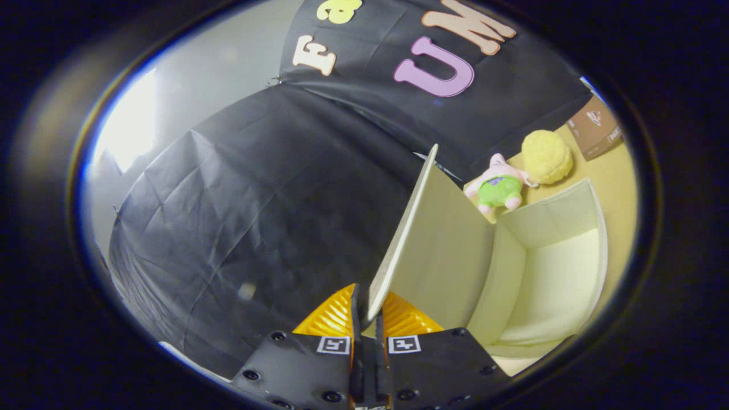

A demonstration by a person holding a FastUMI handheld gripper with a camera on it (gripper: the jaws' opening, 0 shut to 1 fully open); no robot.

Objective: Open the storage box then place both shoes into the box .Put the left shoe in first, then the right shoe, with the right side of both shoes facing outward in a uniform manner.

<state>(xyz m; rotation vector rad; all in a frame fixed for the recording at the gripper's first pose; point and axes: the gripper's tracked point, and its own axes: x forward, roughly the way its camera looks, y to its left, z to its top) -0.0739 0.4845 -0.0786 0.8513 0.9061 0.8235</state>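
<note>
A: What is the storage box (pixel 547 267) made of?
B: Stiff matt board, cream and smooth; its lid (pixel 398 239) is the same, pinched between the ribbed pads of the hand-held gripper (pixel 369 312).
A: And beyond the box?
B: A soft plush toy (pixel 501 185), a fuzzy yellow ball (pixel 547 156), a brown cardboard carton (pixel 595 128), and creased matt cloth.

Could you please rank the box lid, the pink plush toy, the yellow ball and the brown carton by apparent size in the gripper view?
1. box lid, pinched between the fingers, so nearness inflates it
2-3. pink plush toy and yellow ball, about alike
4. brown carton, farthest away
</note>
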